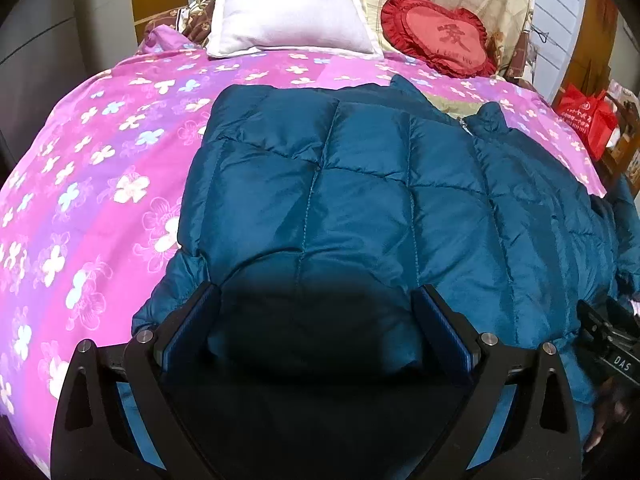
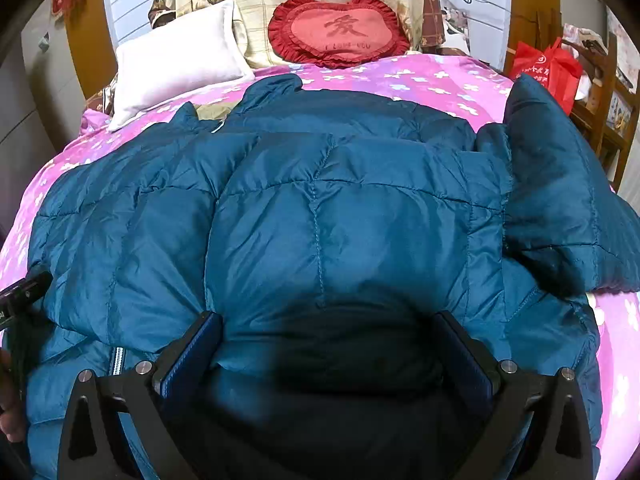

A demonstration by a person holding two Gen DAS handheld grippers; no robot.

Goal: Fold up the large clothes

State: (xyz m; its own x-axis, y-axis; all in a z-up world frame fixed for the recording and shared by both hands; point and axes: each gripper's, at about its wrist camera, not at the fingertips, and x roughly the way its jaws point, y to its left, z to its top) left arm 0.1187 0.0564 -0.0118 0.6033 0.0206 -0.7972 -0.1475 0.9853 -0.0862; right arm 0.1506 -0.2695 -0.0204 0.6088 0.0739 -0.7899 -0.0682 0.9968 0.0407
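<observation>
Risk first: puffy jacket may spring back open once let go, since the padding is thick and the shell looks slick; a folded panel could slide off the layer beneath. Second risk: the sleeve lying loose at the right edge of the bed could drag or slip over the side if the next fold pulls the body toward it. A pinch on only the top layer would lift shell fabric and leave the bulk behind.

Left gripper: jaws wide apart, jacket fabric bulging between them, pads not pressing it. Right gripper: jaws likewise wide, fabric mounded between, nothing clamped.

Jacket: teal, quilted in squares, glossy, spread across the pink flowered bedspread, collar toward the white pillow and red heart cushion. Partly folded, by my judgement; outline uneven.
</observation>
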